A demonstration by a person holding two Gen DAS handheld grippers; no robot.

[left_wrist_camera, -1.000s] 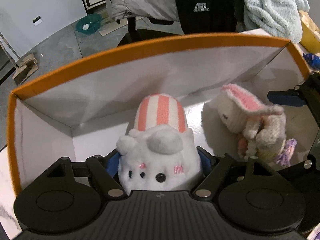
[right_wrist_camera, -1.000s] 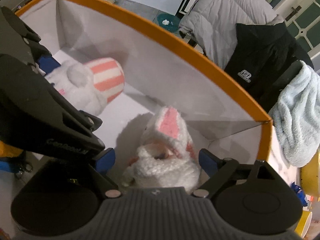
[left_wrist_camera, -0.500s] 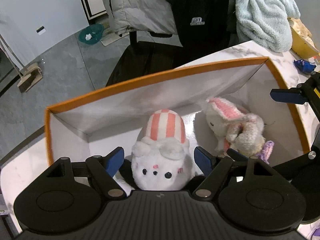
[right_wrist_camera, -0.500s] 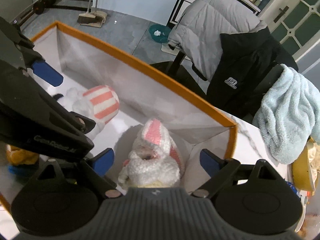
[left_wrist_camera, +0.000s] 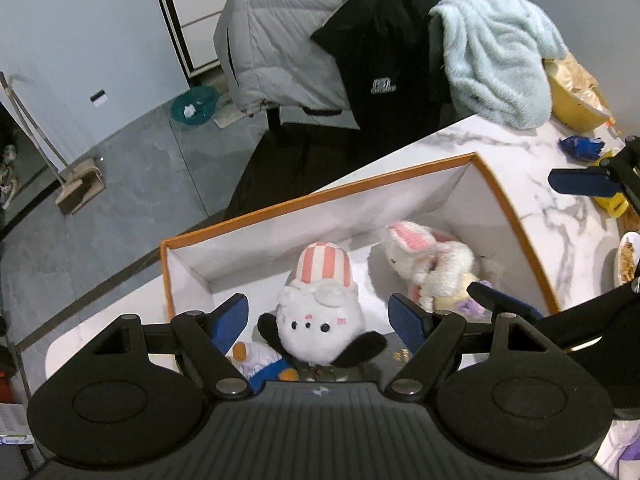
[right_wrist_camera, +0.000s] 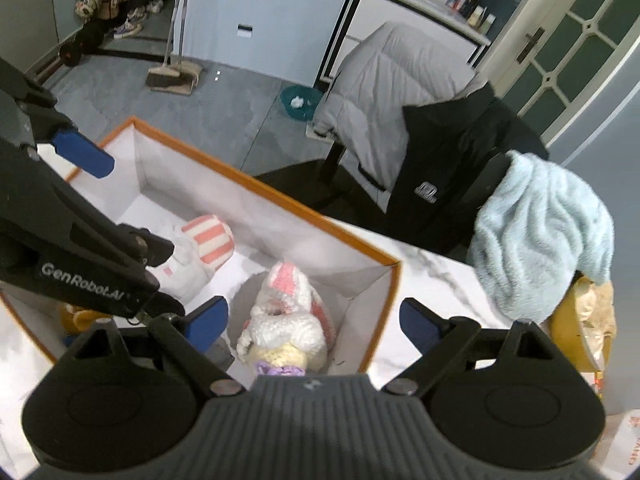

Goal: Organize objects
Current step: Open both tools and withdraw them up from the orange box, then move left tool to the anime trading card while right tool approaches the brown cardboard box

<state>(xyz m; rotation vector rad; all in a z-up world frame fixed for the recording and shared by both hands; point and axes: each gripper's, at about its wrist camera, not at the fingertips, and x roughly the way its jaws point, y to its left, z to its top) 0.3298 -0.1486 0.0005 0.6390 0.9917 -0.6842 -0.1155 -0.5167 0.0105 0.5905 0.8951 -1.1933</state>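
An orange-rimmed white box (left_wrist_camera: 320, 196) (right_wrist_camera: 276, 196) stands on the marble table. Inside lie a white plush with a pink-striped hat (left_wrist_camera: 320, 304) (right_wrist_camera: 204, 248), a crocheted white-and-pink bunny (left_wrist_camera: 432, 264) (right_wrist_camera: 288, 320), a small duck-like toy in blue (left_wrist_camera: 260, 360) and a black plush part (left_wrist_camera: 360, 348). My left gripper (left_wrist_camera: 322, 320) is open and empty, raised above the striped plush. My right gripper (right_wrist_camera: 314, 320) is open and empty, raised above the bunny.
A chair draped with grey and black jackets (left_wrist_camera: 320, 40) (right_wrist_camera: 420, 128) and a light blue fleece (left_wrist_camera: 500, 52) (right_wrist_camera: 540, 232) stands behind the table. A yellow bowl (left_wrist_camera: 576, 96) and a blue wrapper (left_wrist_camera: 580, 146) sit at the table's right. A broom (right_wrist_camera: 172, 72) stands on the floor.
My left gripper let go of the striped plush and opened. Both grippers rose up and back out of the box, leaving both toys lying inside.
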